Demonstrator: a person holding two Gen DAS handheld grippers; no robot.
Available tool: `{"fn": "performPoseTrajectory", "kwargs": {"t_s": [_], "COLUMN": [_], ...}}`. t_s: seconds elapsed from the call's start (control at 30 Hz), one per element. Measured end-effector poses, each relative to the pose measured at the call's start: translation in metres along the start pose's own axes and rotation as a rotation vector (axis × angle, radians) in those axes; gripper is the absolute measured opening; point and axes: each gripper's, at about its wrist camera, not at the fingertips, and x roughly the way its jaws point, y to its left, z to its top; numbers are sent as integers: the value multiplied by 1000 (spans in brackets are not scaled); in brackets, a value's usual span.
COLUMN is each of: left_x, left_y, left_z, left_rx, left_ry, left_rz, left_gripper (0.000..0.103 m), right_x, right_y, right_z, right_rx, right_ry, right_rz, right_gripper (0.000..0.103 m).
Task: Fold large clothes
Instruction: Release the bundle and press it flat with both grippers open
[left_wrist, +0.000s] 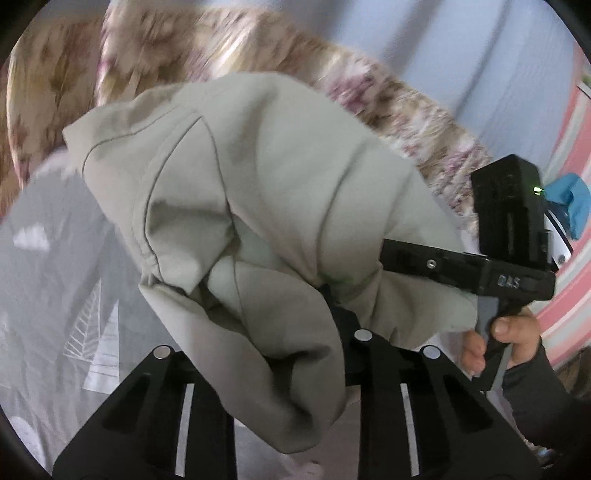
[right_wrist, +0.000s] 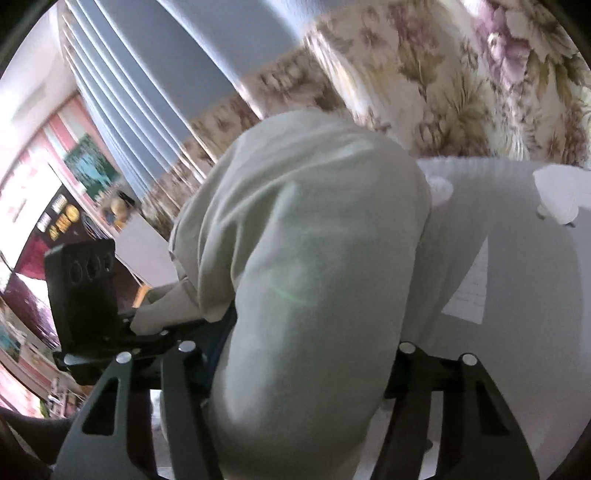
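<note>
A pale grey-green garment (left_wrist: 258, 206) hangs bunched in the air above the bed, with seams and folds showing. My left gripper (left_wrist: 295, 343) is shut on a fold of it; the cloth drapes over its jaws and hides the fingertips. My right gripper (left_wrist: 384, 254) reaches in from the right, held by a hand, and its tips are buried in the same cloth. In the right wrist view the garment (right_wrist: 310, 258) fills the middle and covers my right gripper (right_wrist: 295, 354). The left gripper's body (right_wrist: 85, 288) shows at the left, close by.
A grey bedsheet (left_wrist: 55, 277) with white tree prints lies below. Floral curtains (right_wrist: 461, 74) and a blue wall (left_wrist: 461, 48) stand behind. A white pillow-like item (right_wrist: 557, 192) lies on the bed at the right. Shelves with small items (right_wrist: 62, 218) are at the left.
</note>
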Motion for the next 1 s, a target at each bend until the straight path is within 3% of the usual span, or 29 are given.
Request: {"fn": "performPoseTrajectory", "kwargs": {"t_s": [0.17,0.3,0.4,0.5,0.57,0.6,0.63,0.7,0.8,0.87,1.0], "left_x": [-20,-3,23,65,80,79,74,57,28,23,62], "left_y": [-65,-133,-166,-192,-194,-192,-190,-184,-182,-182,-173], "left_z": [2,-12,-37,-64,-73,-74,-72,-70,-70,-67,-67], "left_rx": [93,193,239,307,307,296,283,256,256,257,266], "left_ry": [-50,-43,2,69,93,84,79,57,7,-20,62], "left_rz": [-50,-50,-42,6,24,31,59,150,202,248,326], "left_gripper": [22,22,23,26,36,52,76,90,100,100,100], "right_x": [-77,-136,-170,-181,-183,-190,-196,-218,-245,-251,-219], "right_y": [7,-7,-22,-55,-78,-85,-87,-77,-48,-25,-24], "right_z": [-14,-44,-72,-99,-116,-123,-125,-126,-130,-135,-145], "right_rx": [-26,-4,-7,-17,12,32,40,40,-30,-101,-179], "right_ry": [-96,-129,-106,1,70,62,47,16,-24,-59,44], "right_rz": [-8,-72,-168,-267,-282,-265,-276,-321,-440,-566,-751], "right_gripper": [60,60,60,60,66,76,81,82,89,91,92]}}
